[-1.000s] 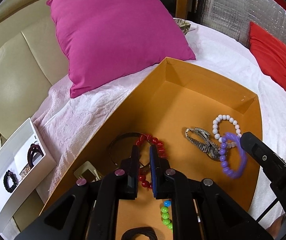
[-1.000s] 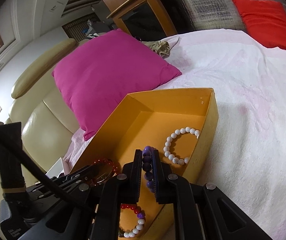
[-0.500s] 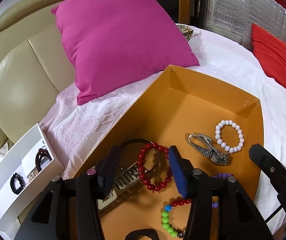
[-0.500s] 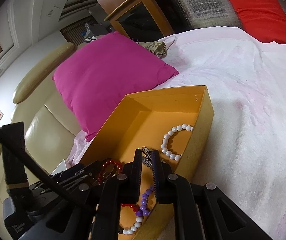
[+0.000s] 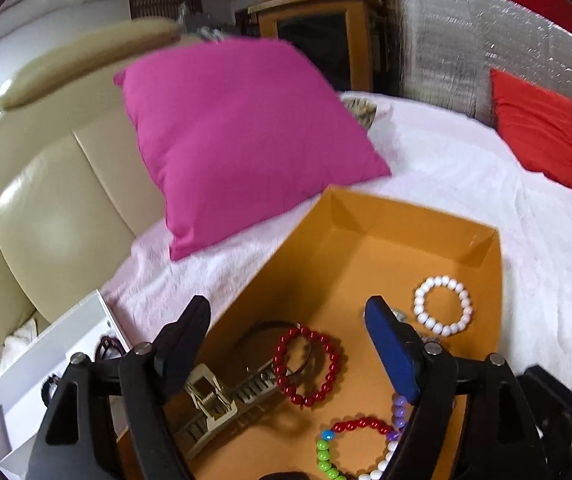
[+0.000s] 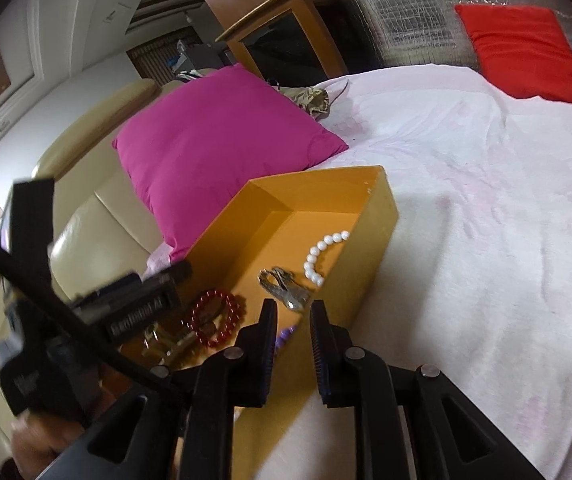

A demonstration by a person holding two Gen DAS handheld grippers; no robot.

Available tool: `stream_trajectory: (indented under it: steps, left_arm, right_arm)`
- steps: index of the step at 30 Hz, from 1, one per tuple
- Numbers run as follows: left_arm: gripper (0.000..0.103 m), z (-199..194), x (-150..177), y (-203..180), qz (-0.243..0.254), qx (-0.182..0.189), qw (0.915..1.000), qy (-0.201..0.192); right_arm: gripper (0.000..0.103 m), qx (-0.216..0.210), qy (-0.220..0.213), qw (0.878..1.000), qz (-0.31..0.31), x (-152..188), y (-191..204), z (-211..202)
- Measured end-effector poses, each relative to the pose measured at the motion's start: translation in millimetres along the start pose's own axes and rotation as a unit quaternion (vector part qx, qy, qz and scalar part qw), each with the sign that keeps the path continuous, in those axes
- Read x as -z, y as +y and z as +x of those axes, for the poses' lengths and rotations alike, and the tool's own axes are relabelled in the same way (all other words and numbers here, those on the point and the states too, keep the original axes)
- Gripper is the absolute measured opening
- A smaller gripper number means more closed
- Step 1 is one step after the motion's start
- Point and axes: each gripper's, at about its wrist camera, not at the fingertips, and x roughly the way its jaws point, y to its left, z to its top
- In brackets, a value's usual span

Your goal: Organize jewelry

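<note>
An orange box (image 5: 414,216) (image 6: 378,236) lies on the white bedspread. In it lie a red bead bracelet (image 5: 308,364) (image 6: 216,316), a white bead bracelet (image 5: 442,306) (image 6: 322,252), a metal watch (image 6: 284,288), a beige hair claw (image 5: 222,404), a multicoloured bead bracelet (image 5: 350,448) and a purple bead bracelet (image 6: 286,336). My left gripper (image 5: 286,320) is open wide and empty above the red bracelet. My right gripper (image 6: 294,316) is open a little and empty over the box's near wall.
A magenta pillow (image 5: 238,136) leans on the cream sofa back (image 5: 46,208). A white tray (image 5: 46,376) with dark jewelry sits left of the box. A red cushion (image 5: 534,120) lies far right. A wooden cabinet (image 6: 286,40) stands behind the bed.
My left gripper opened, left the red bracelet in the box and pulled back. My right gripper opened, dropped the purple bracelet into the box and drew back.
</note>
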Motion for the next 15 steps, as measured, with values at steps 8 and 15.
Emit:
stream_trajectory:
  steps: [8, 15]
  left_arm:
    - [0.089, -41.9, 3.3, -8.6, -0.003, -0.010, 0.9993, -0.037]
    - [0.089, -93.1, 22.6, -7.6, 0.021, -0.052, 0.9977, -0.038]
  right_arm:
    - [0.019, 0.026, -0.020, 0.998, -0.053, 10.8, 6.7, -52.4]
    - [0.019, 0.028, -0.030, 0.995, -0.087, 21.3, 15.4, -103.1]
